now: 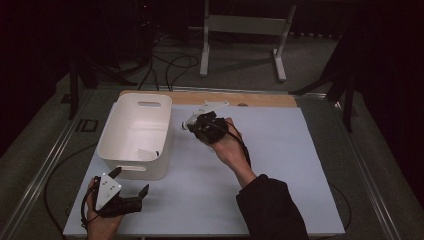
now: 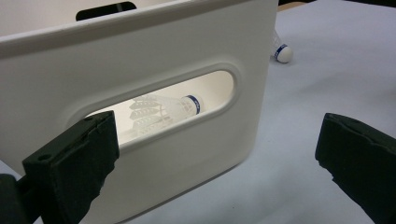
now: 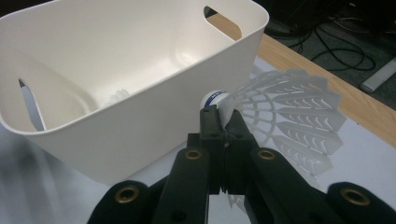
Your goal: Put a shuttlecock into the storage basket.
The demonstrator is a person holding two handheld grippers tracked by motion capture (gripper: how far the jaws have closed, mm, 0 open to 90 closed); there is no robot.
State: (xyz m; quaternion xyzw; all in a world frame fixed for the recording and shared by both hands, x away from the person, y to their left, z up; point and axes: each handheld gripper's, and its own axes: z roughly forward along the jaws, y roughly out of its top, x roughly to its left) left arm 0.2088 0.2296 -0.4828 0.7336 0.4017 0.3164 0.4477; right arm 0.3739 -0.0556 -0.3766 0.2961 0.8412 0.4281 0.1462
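Observation:
My right gripper (image 1: 196,126) is shut on a white plastic shuttlecock (image 3: 289,112), pinching it just behind the blue-banded cork, right of the white bin (image 1: 135,132). In the right gripper view the fingertips (image 3: 222,119) sit beside the bin's wall (image 3: 140,121), a little below its rim. Another shuttlecock (image 2: 163,109) lies inside the bin, seen through the handle slot. My left gripper (image 1: 131,181) stands open with nothing between its jaws, in front of the bin's near handle (image 2: 154,112). A shuttlecock cork (image 2: 282,52) peeks past the bin's corner.
The bin stands on a pale mat (image 1: 280,165) over a table with a wooden strip (image 1: 260,99) along the far edge. Cables (image 1: 170,65) and a white stand (image 1: 245,30) are on the floor beyond.

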